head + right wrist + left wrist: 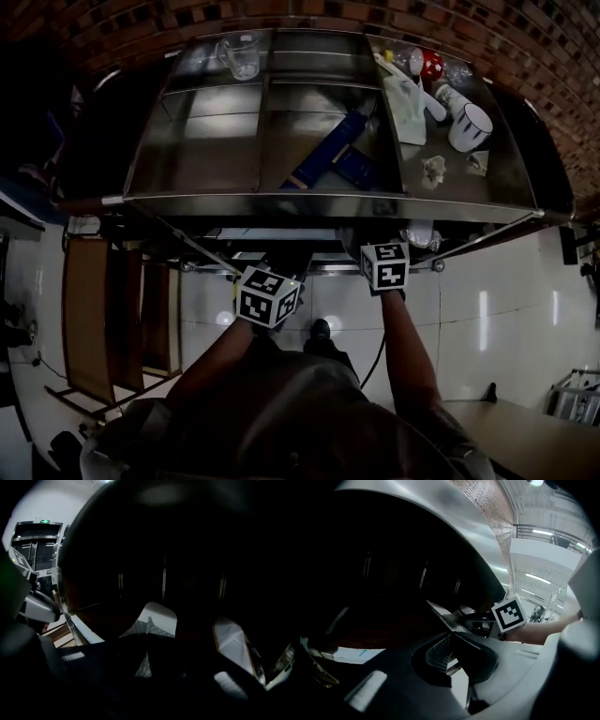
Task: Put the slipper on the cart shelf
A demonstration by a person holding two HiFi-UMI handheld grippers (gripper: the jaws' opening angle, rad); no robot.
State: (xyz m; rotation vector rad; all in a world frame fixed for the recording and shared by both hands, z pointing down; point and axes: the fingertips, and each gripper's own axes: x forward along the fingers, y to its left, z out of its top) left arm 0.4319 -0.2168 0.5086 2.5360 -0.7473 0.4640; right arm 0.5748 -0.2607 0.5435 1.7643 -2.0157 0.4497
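A blue slipper (pixel 330 150) lies slantwise on the steel cart's top shelf (pixel 202 155), near the middle. Both grippers reach under that shelf's front edge, so the head view shows only their marker cubes, left (pixel 268 296) and right (pixel 385 265). My left gripper (pixel 449 634) has its jaws together with nothing between them. It looks across at the right gripper (pixel 440 612), whose flat jaws point into the dark lower level. My right gripper (pixel 147 620) is shut and empty. A pale rounded shape (pixel 159 613) lies just beyond its tips and another (pixel 232 644) to the right; what they are is unclear.
The top shelf also carries a glass jug (pixel 242 54) at the back left, and a white mug (pixel 469 125), a plastic bag (pixel 405 108) and crumpled paper (pixel 434 169) on the right. A wooden frame (pixel 89 319) stands on the white floor at the left. Brick wall behind.
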